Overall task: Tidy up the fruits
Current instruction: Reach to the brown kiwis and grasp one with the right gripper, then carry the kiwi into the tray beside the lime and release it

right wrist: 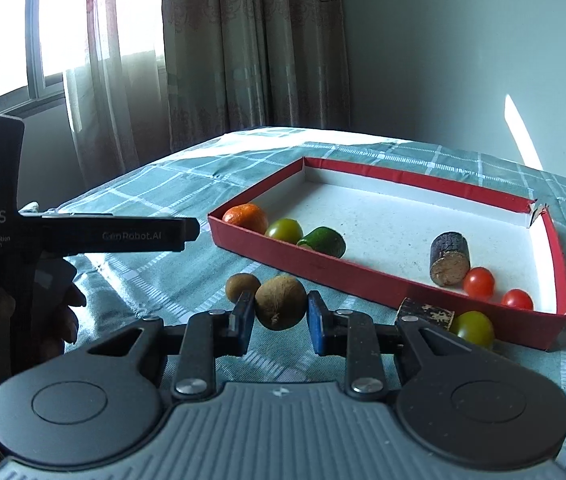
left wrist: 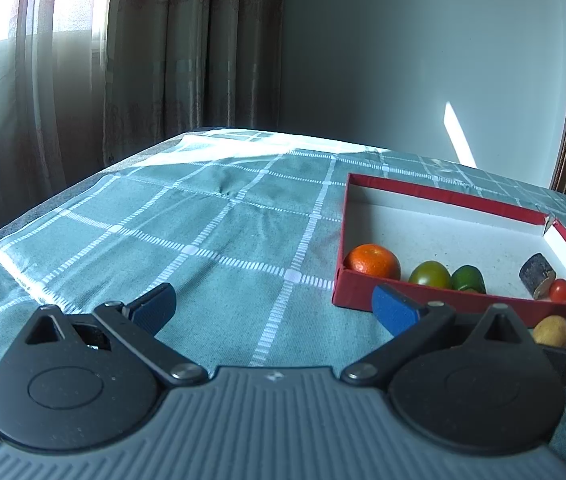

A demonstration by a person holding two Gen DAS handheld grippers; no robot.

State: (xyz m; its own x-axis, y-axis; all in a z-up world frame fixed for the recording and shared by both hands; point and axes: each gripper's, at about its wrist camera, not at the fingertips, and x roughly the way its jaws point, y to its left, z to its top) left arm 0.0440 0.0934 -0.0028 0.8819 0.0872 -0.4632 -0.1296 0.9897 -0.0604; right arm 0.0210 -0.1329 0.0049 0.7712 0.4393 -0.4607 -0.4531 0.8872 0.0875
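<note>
Right wrist view: right tongs (right wrist: 281,316) clasp brown fruit (right wrist: 281,302); left tongs (left wrist: 273,304) released; red box (right wrist: 383,280) holds several fruits, others remain on bench (right wrist: 155,280)

Black hand-held gripper (right wrist: 279,320) – blue pads (right wrist: 317,326), silver screws, ribbed grey body, "GenRobot.AI" lettering

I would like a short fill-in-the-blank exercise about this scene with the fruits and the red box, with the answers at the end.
1. The orange lies in the near-left corner of the ______ box.
2. The right gripper has a ______ fruit between its blue pads.
3. The left gripper is ______ and holds nothing.
4. The number of red cherry tomatoes inside the box is ______.

Answers: red; brown; open; two
</note>
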